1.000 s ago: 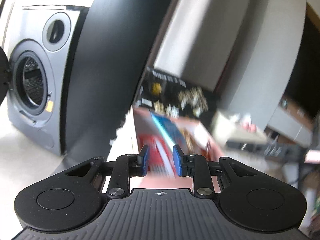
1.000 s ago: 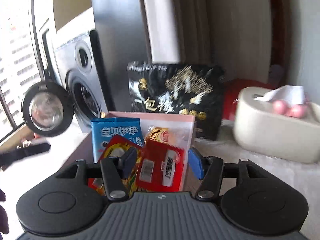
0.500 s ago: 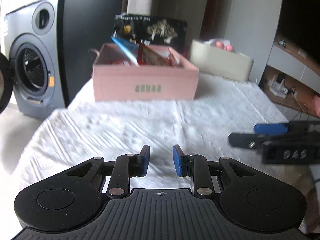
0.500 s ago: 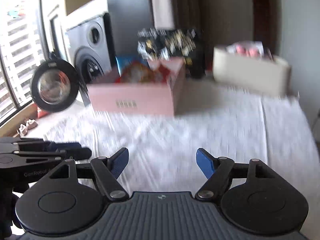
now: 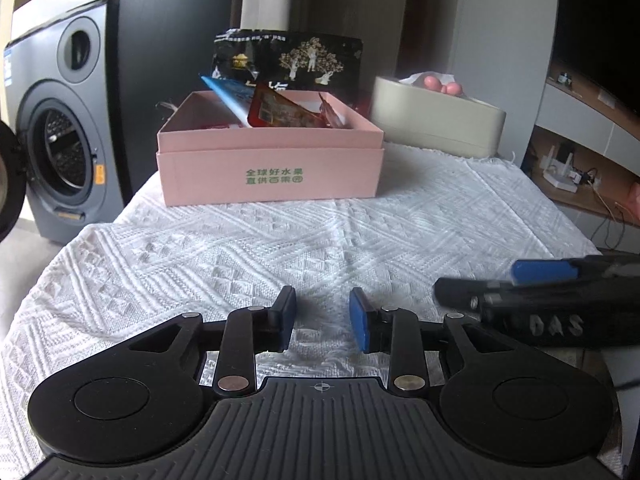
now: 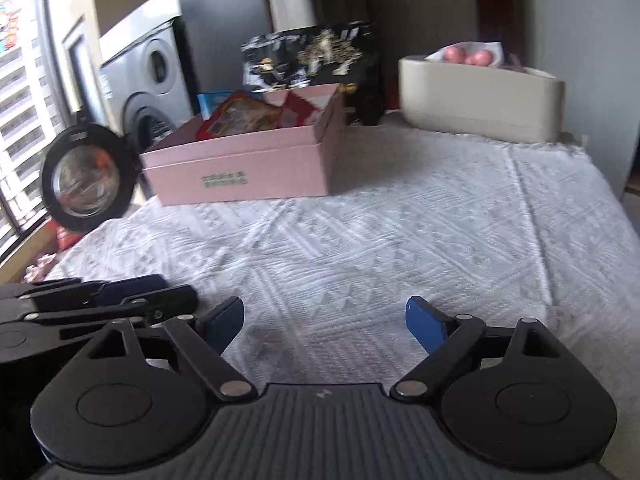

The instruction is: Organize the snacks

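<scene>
Both tools low over the white cloth, pink box of snacks beyond them

Only the left wrist view gives the green print on the pink box (image 5: 272,160) and shelving with cables far right of it; only the right wrist view gives windows and a round washer door (image 6: 86,178) left of the box. The box sits on the surface's woven white cloth (image 5: 320,240), open-topped, with a blue packet (image 5: 230,94) and a red packet (image 5: 280,114) leaning inside; a black bag (image 5: 304,62) stands behind it and a beige bin (image 5: 436,124) to its right. The left tool (image 5: 322,318), angled down on the near side of the box, has its jaws narrowly apart and opening, nothing between them. The right tool (image 6: 324,324) stands wide apart, opening, also bare
</scene>
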Demonstrator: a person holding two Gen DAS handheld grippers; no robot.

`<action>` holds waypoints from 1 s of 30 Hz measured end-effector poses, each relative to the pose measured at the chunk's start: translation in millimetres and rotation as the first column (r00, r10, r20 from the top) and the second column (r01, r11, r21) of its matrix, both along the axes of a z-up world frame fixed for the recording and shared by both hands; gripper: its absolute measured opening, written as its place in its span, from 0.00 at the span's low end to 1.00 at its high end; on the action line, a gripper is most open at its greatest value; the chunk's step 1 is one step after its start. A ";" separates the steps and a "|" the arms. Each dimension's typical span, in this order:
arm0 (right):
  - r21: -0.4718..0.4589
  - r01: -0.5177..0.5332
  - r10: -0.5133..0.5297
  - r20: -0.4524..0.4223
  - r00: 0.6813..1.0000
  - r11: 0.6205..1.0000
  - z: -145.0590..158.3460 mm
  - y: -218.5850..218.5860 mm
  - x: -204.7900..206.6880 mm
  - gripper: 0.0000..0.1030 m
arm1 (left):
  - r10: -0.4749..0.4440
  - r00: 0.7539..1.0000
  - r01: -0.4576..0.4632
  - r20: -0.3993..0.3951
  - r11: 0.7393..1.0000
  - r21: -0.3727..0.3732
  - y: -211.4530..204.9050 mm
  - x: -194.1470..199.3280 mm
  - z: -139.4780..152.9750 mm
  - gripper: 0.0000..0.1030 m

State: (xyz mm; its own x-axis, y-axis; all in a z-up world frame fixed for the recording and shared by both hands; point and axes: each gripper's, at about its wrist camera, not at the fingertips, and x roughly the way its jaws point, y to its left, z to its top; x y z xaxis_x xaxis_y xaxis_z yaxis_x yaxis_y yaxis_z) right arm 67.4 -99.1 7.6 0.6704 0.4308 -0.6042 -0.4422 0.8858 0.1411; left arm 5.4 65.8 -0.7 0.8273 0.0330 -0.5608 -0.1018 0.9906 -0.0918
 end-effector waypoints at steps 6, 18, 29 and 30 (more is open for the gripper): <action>-0.106 0.077 -0.073 0.040 0.997 0.991 -4.3 1.3 6.4 0.89 | -0.004 1.000 0.003 0.017 1.000 0.013 -2.0 -3.4 -1.5 0.33; -0.085 0.061 -0.057 0.044 0.997 0.995 -4.6 -0.8 2.0 0.90 | 0.017 1.000 -0.017 0.002 0.999 0.050 -8.4 -0.6 -0.6 0.33; -0.087 0.068 -0.064 0.050 0.997 0.994 -5.4 -0.1 -0.2 0.90 | 0.018 1.000 -0.018 0.002 0.999 0.040 -8.3 -0.2 -0.4 0.33; -0.087 0.068 -0.064 0.050 0.997 0.994 -5.4 -0.1 -0.4 0.90 | 0.018 1.000 -0.018 0.002 0.999 0.041 -8.6 -0.3 -0.4 0.33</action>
